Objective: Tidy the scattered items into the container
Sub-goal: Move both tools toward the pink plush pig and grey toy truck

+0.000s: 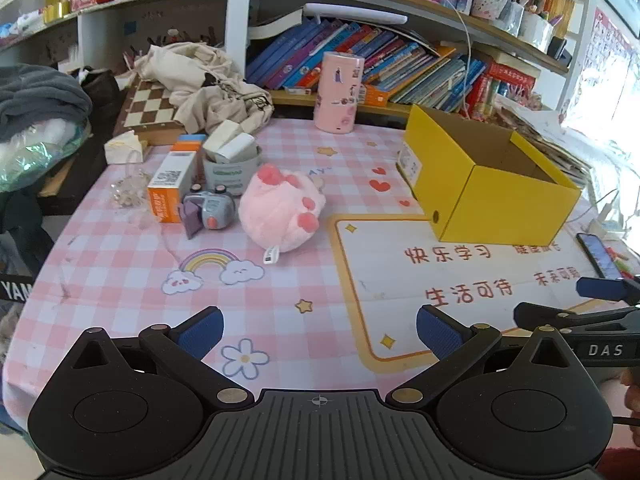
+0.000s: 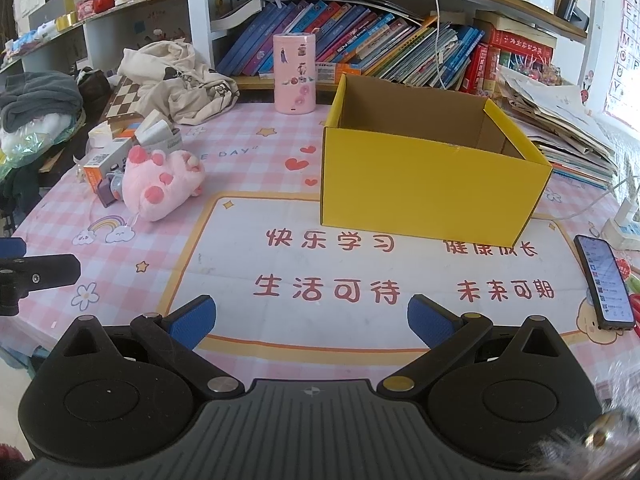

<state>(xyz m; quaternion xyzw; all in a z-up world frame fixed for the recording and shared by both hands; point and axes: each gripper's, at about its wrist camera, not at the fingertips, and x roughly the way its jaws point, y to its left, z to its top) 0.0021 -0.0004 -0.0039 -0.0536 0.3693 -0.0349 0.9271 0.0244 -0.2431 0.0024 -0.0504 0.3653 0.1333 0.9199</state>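
An open yellow cardboard box (image 1: 492,184) (image 2: 424,184) stands on the right of the table and looks empty. A pink plush toy (image 1: 282,208) (image 2: 160,184) lies on its side at the left. Next to it are a small grey toy camera (image 1: 210,208) (image 2: 114,186), an orange and white carton (image 1: 170,184) (image 2: 100,164) and a white tub holding small boxes (image 1: 232,160) (image 2: 164,136). My left gripper (image 1: 320,330) is open and empty over the near table edge. My right gripper (image 2: 312,320) is open and empty, in front of the box.
A pink cylinder (image 1: 338,92) (image 2: 295,74) stands at the back. A phone (image 2: 604,280) lies at the right edge. A chessboard (image 1: 150,108) and crumpled cloth (image 1: 208,80) sit back left. Shelves of books (image 1: 400,64) line the back. A power strip (image 2: 624,224) lies far right.
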